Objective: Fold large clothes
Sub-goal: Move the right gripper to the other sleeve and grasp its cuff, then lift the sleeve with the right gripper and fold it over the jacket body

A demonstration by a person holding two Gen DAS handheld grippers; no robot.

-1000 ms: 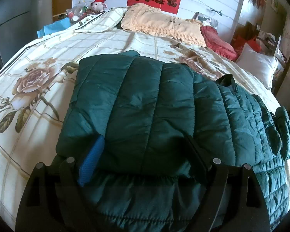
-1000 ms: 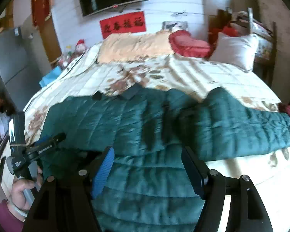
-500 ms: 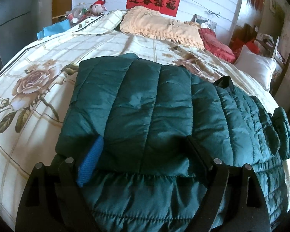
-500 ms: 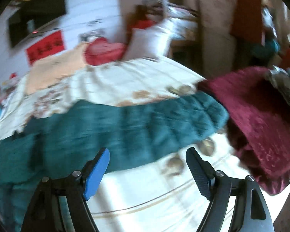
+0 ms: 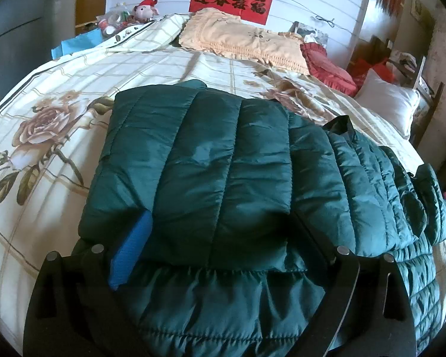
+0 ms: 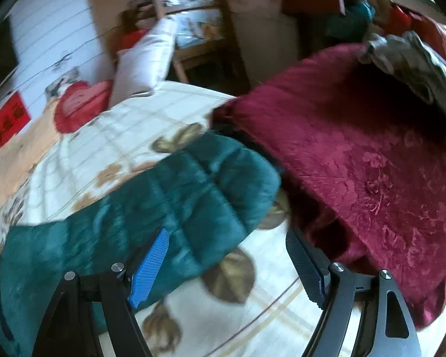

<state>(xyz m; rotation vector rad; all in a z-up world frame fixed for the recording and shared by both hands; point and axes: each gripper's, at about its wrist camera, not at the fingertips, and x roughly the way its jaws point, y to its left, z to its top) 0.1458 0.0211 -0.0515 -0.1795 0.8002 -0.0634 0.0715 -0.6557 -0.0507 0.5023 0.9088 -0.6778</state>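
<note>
A dark green quilted jacket (image 5: pixel 223 163) lies on the flowered bed sheet (image 5: pixel 44 193), one side folded over its body. My left gripper (image 5: pixel 221 217) straddles the near edge of that folded part. Its jaws are opening, the blue pad (image 5: pixel 130 250) lies along the fold's left side, and the other finger is half buried under the puffy fabric. In the right wrist view the jacket's outstretched sleeve (image 6: pixel 178 196) ends just ahead and left of my right gripper (image 6: pixel 227 238). That gripper is open over the bare sheet (image 6: pixel 252 321), with only the sleeve's edge by its blue pad (image 6: pixel 151 264).
A dark red blanket (image 6: pixel 356 163) is heaped on the bed right beside the sleeve end, with a grey cloth (image 6: pixel 416 65) on top. A peach pillow (image 5: pixel 243 41), red cushion (image 5: pixel 327 65) and white pillow (image 5: pixel 386 104) line the head. Clutter and a toy (image 5: pixel 145 12) sit back left.
The right gripper swung rightward from over the jacket's body to the sleeve end beside the red blanket, rolling and dropping lower. The left gripper stayed put, its jaws slightly wider.
</note>
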